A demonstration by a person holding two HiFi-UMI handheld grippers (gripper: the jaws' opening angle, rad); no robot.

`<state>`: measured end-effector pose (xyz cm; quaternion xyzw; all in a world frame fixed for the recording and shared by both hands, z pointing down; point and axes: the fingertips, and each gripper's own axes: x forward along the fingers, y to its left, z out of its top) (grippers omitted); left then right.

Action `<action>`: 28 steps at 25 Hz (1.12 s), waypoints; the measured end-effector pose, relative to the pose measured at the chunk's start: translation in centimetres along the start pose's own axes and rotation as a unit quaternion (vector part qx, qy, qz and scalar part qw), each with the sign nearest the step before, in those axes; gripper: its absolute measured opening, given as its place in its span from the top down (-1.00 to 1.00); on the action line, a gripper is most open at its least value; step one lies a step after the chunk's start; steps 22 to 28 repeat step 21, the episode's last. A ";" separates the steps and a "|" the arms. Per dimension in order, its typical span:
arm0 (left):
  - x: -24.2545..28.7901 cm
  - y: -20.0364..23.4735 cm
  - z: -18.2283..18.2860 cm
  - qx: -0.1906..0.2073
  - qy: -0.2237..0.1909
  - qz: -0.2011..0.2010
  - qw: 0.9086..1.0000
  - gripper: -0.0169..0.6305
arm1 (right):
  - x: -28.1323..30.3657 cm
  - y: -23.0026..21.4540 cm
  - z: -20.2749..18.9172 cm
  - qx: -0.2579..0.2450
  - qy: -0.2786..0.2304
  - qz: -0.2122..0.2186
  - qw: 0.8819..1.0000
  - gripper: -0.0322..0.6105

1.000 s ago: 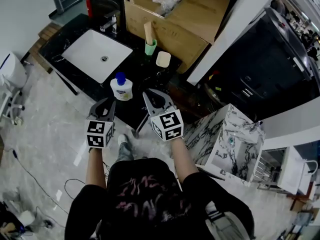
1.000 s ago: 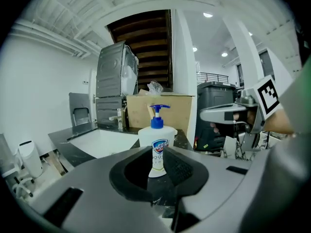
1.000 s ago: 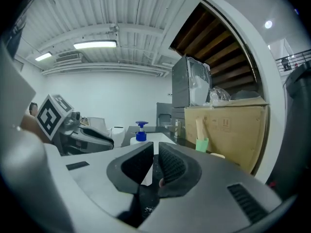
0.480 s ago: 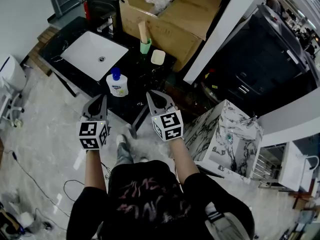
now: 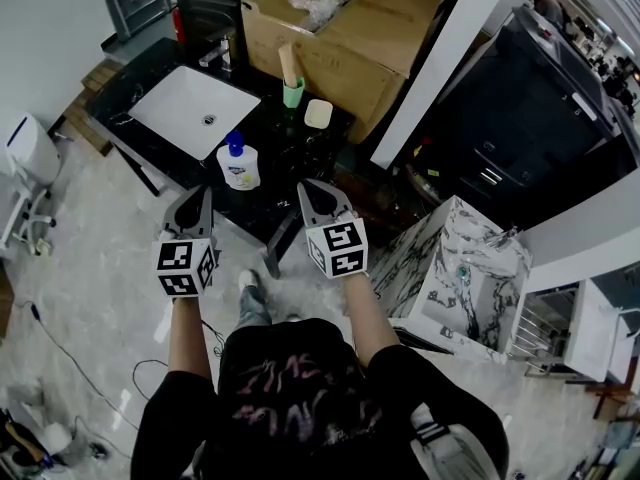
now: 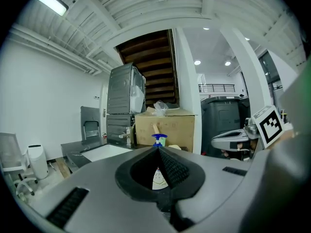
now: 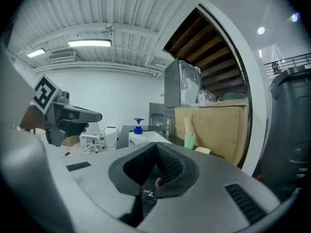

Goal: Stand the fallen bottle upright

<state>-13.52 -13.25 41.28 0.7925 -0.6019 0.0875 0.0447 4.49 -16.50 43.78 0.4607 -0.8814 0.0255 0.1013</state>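
Nearest the person, the left gripper (image 5: 205,194) and the right gripper (image 5: 304,186) hover side by side at the front edge of the black tabletop (image 5: 290,153). Each has its fingers pressed together on nothing. Just beyond them, the bottle (image 5: 239,165) stands upright on the tabletop, blue pump on top, touching neither gripper. Farther back are a white sink (image 5: 195,111), a green cup (image 5: 292,93) and a cardboard box (image 5: 340,28).

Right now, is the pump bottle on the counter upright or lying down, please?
Upright: the pump bottle stands on its base, blue pump head on top.
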 end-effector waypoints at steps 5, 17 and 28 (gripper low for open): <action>-0.7 0.1 0.4 0.000 -0.007 0.005 1.000 0.90 | -0.4 0.3 0.1 -0.004 -0.001 -0.002 1.000 0.86; -1.2 -0.1 0.0 -0.010 -0.014 0.009 1.000 0.90 | -0.7 0.6 -0.2 -0.013 0.001 0.001 1.000 0.86; -1.4 -0.3 0.0 -0.006 -0.014 0.008 1.000 0.90 | -0.8 0.5 -0.2 -0.010 0.001 0.000 1.000 0.86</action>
